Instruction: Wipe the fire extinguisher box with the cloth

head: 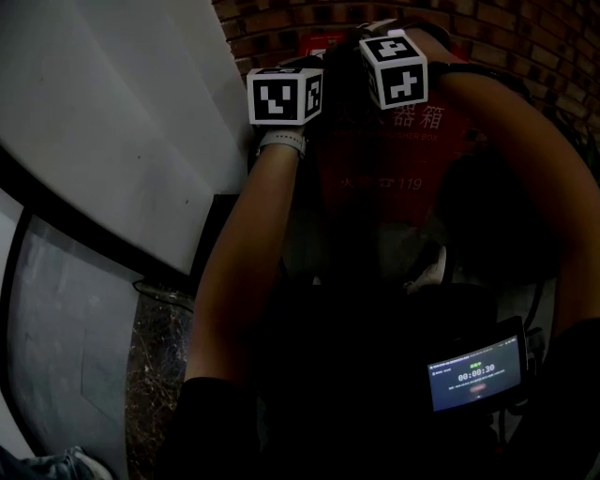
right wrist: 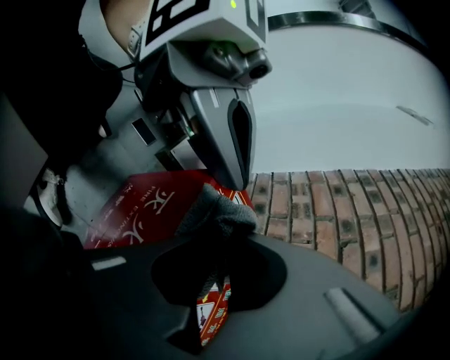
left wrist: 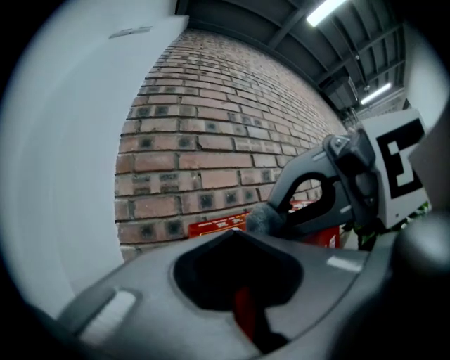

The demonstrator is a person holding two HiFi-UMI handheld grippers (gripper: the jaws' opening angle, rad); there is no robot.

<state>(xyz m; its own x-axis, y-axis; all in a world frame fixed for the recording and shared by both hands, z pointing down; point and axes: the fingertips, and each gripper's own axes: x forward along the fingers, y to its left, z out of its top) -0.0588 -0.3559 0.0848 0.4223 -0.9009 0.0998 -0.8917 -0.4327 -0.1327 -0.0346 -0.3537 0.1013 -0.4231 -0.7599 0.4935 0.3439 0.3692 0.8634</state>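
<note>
The red fire extinguisher box point(head: 394, 178) stands against a brick wall point(left wrist: 211, 140), with white lettering on its front. Both grippers are held over its top, side by side; their marker cubes point(head: 284, 94) point(head: 394, 67) hide the jaws in the head view. My right gripper point(left wrist: 271, 214) is shut on a bunched grey cloth point(right wrist: 216, 209), which rests at the box's top edge. The left gripper point(right wrist: 238, 176) hangs just above and beside the cloth, seen edge-on. Its own jaws are hidden in the left gripper view.
A pale grey wall point(head: 122, 141) with a dark band runs along the left of the box. Speckled stone floor point(head: 155, 356) lies below it. A small lit screen point(head: 473, 373) hangs at the person's waist. Ceiling strip lights point(left wrist: 334, 10) glow overhead.
</note>
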